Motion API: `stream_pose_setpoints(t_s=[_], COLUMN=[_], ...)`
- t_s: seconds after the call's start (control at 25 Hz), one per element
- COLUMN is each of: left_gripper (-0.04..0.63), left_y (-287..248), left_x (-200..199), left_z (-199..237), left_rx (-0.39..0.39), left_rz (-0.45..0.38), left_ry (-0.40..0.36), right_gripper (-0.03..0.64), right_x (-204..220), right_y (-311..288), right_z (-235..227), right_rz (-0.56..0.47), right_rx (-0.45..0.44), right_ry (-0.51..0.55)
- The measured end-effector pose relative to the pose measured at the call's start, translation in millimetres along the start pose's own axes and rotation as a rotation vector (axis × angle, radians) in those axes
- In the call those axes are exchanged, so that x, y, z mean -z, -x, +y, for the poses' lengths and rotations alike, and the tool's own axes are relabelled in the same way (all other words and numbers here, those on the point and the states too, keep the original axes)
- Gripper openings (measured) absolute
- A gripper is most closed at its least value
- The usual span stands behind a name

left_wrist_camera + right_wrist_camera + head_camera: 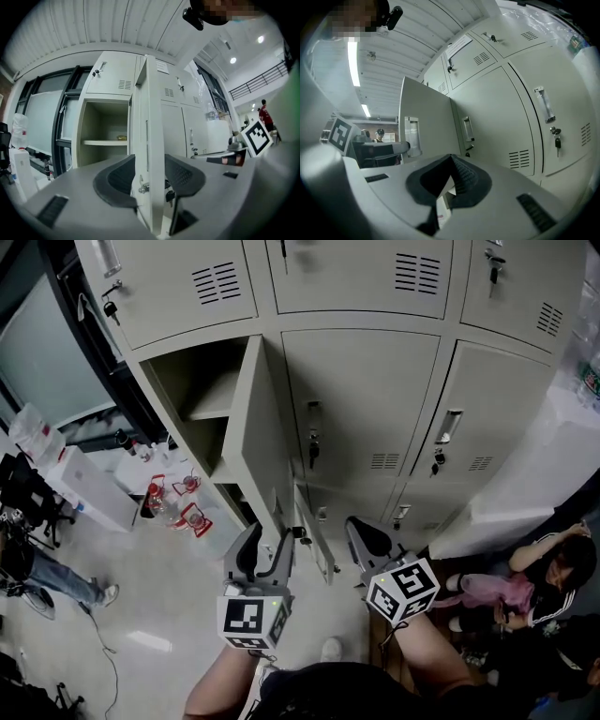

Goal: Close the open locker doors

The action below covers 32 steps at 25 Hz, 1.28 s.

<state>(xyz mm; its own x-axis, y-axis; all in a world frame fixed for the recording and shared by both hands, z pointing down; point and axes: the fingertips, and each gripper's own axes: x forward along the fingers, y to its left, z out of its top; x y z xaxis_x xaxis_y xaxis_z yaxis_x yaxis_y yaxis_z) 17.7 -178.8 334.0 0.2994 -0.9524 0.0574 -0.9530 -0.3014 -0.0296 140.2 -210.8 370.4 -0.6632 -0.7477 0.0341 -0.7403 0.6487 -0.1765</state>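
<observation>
A beige locker door [255, 423] in the left column stands wide open, edge-on toward me. Behind it is the open compartment [105, 136] with one shelf. My left gripper [269, 538] is open, and its jaws straddle the door's free edge [150, 131] just above the lock and hanging keys [143, 188]; the pads stand beside the metal without squeezing it. My right gripper [362, 532] is shut with nothing in it, held right of that door in front of the closed lockers [361, 409]. In the right gripper view the right gripper [451, 165] points past the open door [424, 122].
A smaller door [319, 545] in the bottom row also hangs ajar between the grippers. Water bottles [178, 502] and a white box [94, 488] sit on the floor at the left. One person [553, 568] sits low at the right and another [47, 577] stands at the far left.
</observation>
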Motion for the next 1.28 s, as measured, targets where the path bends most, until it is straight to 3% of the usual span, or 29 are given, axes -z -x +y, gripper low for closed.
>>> stream_pose_setpoints(t_s=[0.32, 0.8, 1.28], left_gripper=[0.100, 0.092, 0.107], left_y=[2.5, 7.6, 11.9], left_x=[1.4, 2.2, 3.6], left_z=[5.6, 31.9, 82.2], left_rx=[-0.061, -0.103, -0.099], left_rz=[0.021, 0.015, 0.002], left_ry=[0.010, 0.025, 0.028], right_gripper=[0.000, 0.000, 0.000], right_x=[-5.8, -1.9, 2.8], right_y=[3.1, -4.6, -46.4], right_z=[-5.8, -6.6, 21.8], right_rz=[-0.013, -0.012, 0.003], right_rx=[-0.017, -0.019, -0.027], right_ry=[-0.010, -0.023, -0.015])
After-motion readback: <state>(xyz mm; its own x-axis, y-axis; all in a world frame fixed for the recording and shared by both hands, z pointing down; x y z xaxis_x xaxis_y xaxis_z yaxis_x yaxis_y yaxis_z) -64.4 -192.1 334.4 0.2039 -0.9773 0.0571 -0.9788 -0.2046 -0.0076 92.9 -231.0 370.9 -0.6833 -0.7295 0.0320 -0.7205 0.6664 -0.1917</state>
